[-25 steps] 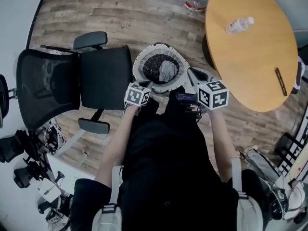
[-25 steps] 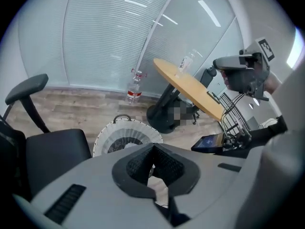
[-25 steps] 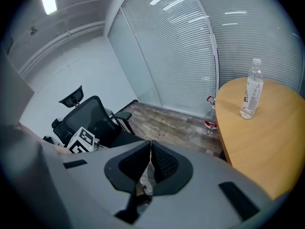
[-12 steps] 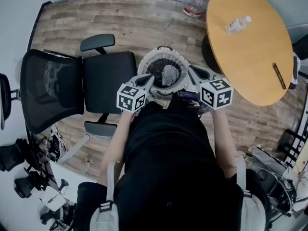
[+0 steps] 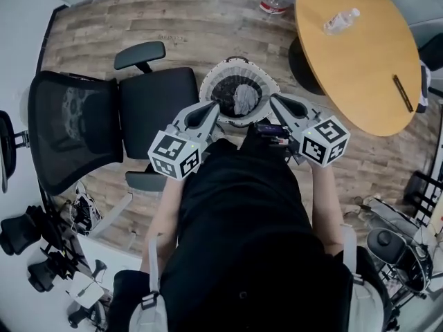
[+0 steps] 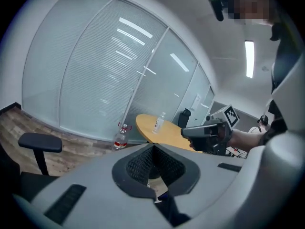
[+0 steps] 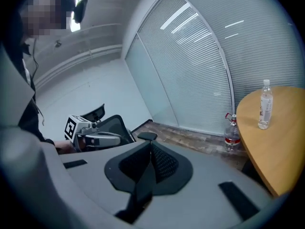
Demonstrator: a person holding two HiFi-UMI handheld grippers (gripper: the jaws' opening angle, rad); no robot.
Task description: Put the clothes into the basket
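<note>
Beneath us wood-plank floor [image 5: 208,26], black mesh-backed office chair [image 5: 152,106], round wooden table [image 5: 360,68] bearing a water bottle [image 5: 340,21], glass walls with blinds [image 6: 95,70] around us, ceiling strip light [image 6: 249,58].

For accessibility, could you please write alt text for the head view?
A person in black holds the left gripper and right gripper near a white basket of clothes, between a black office chair and a round wooden table bearing a water bottle.

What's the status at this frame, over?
Left tool and right tool shut, empty. Clothes in basket. Chair beside basket, not blocking.
</note>
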